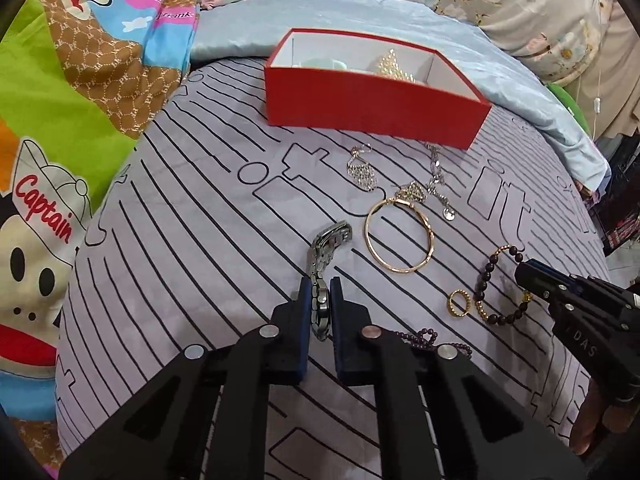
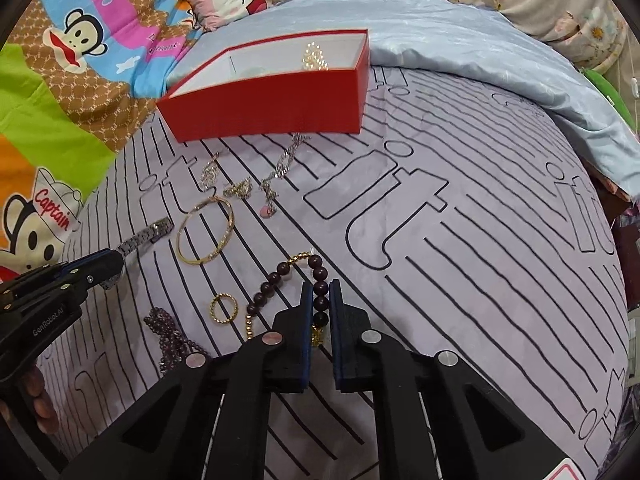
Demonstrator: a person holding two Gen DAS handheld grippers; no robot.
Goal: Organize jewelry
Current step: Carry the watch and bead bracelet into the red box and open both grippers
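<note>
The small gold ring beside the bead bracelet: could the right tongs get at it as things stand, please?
Probably not yet: the right tongs are closed on the bead bracelet. The gold ring lies uncovered on the bedspread just to their left, so once they let go the way looks free.

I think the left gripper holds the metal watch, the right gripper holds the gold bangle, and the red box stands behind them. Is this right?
Not quite. The right gripper is closed on the dark bead bracelet, not the gold bangle, which lies free on the bedspread, as the right wrist view shows. The left gripper does hold the metal watch, and the red box stands behind.
</note>
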